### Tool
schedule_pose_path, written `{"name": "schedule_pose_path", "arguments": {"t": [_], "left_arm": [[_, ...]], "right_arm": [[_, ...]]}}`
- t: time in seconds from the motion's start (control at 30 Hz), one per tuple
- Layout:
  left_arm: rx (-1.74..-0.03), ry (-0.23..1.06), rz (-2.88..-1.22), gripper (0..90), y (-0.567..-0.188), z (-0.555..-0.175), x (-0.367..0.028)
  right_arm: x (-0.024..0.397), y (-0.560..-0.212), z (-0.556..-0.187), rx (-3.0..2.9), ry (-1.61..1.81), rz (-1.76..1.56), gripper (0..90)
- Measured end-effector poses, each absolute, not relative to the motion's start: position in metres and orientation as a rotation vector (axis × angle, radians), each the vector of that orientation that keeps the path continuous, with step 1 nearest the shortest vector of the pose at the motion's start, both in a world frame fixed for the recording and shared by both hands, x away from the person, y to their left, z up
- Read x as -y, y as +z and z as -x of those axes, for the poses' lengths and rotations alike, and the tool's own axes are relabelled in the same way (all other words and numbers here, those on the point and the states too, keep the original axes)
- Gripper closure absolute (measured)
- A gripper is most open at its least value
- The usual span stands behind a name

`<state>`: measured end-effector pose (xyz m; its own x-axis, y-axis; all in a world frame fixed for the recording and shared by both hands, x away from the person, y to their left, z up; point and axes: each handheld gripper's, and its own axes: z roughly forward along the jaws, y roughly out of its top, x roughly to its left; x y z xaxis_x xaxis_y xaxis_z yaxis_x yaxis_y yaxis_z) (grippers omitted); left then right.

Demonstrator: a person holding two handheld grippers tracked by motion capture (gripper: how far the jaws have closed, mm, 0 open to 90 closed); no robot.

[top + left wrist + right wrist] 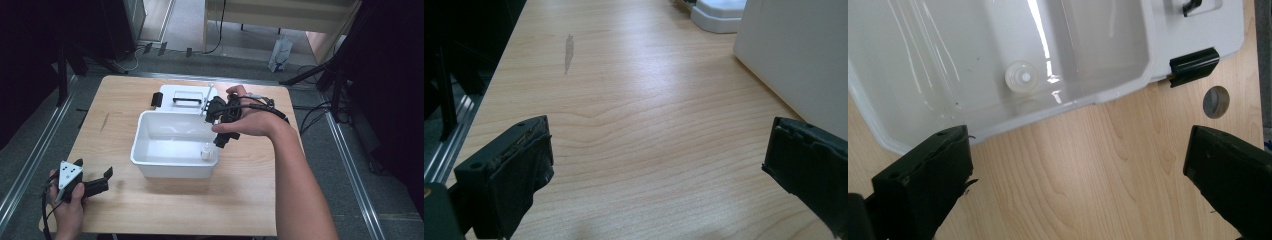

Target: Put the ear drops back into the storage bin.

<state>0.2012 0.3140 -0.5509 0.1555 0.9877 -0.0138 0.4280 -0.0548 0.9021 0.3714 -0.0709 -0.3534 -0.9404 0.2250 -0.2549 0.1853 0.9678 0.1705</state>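
Observation:
An open white plastic box (150, 127) stands mid-table, its walls and floor bare. One small white bottle (206, 151) stands upright in its front right corner; from above I see its round cap (1021, 77). My right gripper (216, 125) hovers open over the box's right rim (1108, 95), and nothing lies between its jaws (1078, 150). My left gripper (106, 181) rests near the table's front left corner, open and holding nothing (659, 145). The box's outer wall (794, 55) rises just beyond its right jaw.
The box's white lid (182, 95) with a black handle lies flat behind the box, and a black latch (1194, 66) is on its edge. A grey round plug (1216, 101) sits in the wooden table (250, 200). A dark streak (569, 52) marks the left side.

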Motion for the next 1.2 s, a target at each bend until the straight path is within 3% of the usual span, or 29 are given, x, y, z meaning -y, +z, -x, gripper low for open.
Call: {"name": "schedule_pose_path", "arguments": {"t": [0.47,1.2], "left_arm": [[-1.392,0.865,-1.616,0.0,-0.551,-0.201,-0.313],[-1.388,0.867,-1.624,0.0,-0.551,-0.201,-0.313]], "right_arm": [[0.117,-0.355,-0.361,-2.817,0.252,-0.382,0.0],[0.198,-0.399,-0.34,-2.736,0.362,-0.582,0.0]]}}
